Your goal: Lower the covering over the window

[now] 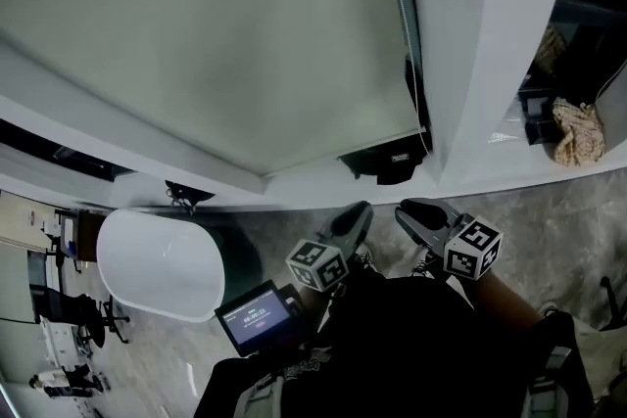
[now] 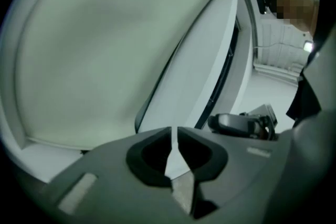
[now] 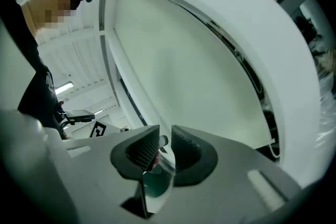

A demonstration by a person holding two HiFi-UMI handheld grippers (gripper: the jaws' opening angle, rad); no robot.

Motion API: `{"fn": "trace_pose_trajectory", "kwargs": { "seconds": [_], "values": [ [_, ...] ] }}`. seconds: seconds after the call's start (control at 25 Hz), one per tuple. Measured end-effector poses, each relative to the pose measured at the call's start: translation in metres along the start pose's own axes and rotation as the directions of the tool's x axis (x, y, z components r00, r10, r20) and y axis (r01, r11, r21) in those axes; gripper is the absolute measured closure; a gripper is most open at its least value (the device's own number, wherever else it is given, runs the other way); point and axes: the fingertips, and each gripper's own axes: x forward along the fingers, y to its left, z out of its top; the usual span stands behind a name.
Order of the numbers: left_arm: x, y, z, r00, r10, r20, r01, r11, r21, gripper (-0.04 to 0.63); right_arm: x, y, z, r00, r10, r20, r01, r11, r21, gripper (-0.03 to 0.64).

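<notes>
Behind blind (image 1: 216, 44), window out of sight

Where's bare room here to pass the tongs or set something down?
Bare: across the pale grey-green roller blind, the white sill under it, and the white oval tabletop left of the small screen. Crowded: the blind's lower right corner, with thin bead chain and black bracket; beige crumpled cloth occupies the right ledge.

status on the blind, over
left gripper nearly shut, right gripper open, both off the cord. blind almost down, dark gap at bottom. nothing in the way.
</notes>
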Motion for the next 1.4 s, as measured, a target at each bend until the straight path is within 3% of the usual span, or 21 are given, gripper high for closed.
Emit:
{"fn": "trace_pose_trajectory", "kwargs": {
  "seconds": [0.16,0.4,0.8,1.12,1.4],
  "values": [
    [-0.056,0.014,-0.029,0.997,0.058,-0.043,-0.059,0.998,-0.033,0.563,0.033,0.028,-0.033,0.996,0.076,-0.055,-0.074,0.996,0.041,0.541],
    [-0.111,0.023,-0.05,0.999,0.032,-0.02,-0.033,0.998,-0.059,0.574,0.061,0.062,-0.073,0.991,0.09,-0.095,-0.082,0.993,0.085,0.543],
    [-0.249,0.052,-0.071,0.999,-0.034,0.023,0.037,0.991,-0.132,0.578,0.085,0.174,-0.142,0.999,-0.021,-0.041,0.024,0.996,0.087,0.551],
    [-0.282,0.024,-0.102,0.98,-0.194,-0.04,0.185,0.97,-0.159,0.58,0.048,0.218,-0.173,0.983,-0.182,-0.006,0.182,0.978,0.102,0.558],
    [-0.296,-0.01,-0.101,0.975,-0.221,0.004,0.22,0.966,-0.133,0.584,0.022,0.244,-0.178,0.983,-0.18,0.016,0.179,0.983,0.047,0.561]
  ]
}}
